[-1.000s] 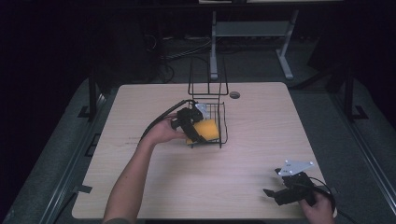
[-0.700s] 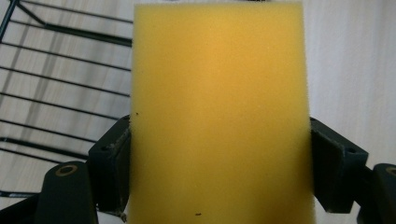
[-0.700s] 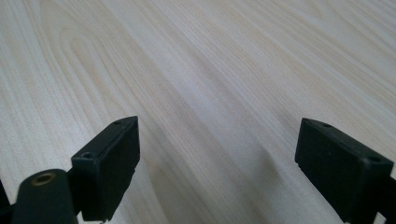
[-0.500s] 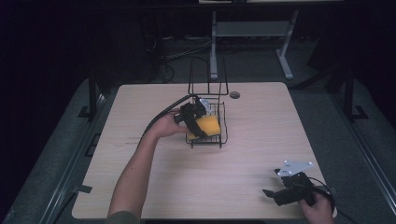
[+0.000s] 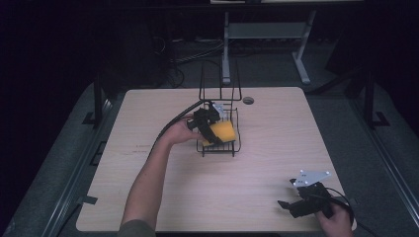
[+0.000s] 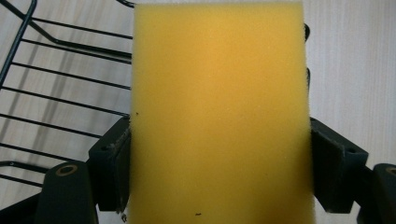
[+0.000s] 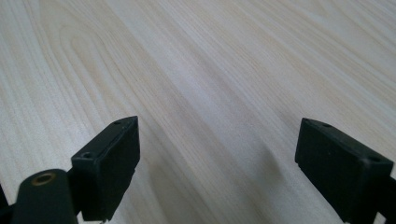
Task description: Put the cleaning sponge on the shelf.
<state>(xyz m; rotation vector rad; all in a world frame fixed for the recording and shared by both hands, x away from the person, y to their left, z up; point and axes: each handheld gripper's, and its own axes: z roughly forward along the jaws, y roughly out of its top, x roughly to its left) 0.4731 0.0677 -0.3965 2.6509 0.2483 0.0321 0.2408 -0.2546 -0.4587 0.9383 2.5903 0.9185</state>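
While over the wire rack mid-bench, left gripper pinching yellow sponge between both fingers, sponge inside rack. Right gripper low at near right corner, fingers spread wide, holding nothing.

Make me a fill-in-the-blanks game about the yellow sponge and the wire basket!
1. The left gripper is shut on a sponge whose colour is ____.
2. The sponge is held over a black basket made of ____.
3. The right gripper holds nothing, and its jaws stand ____.
4. The basket stands on a table made of light ____.

Missing words: yellow; wire; open; wood
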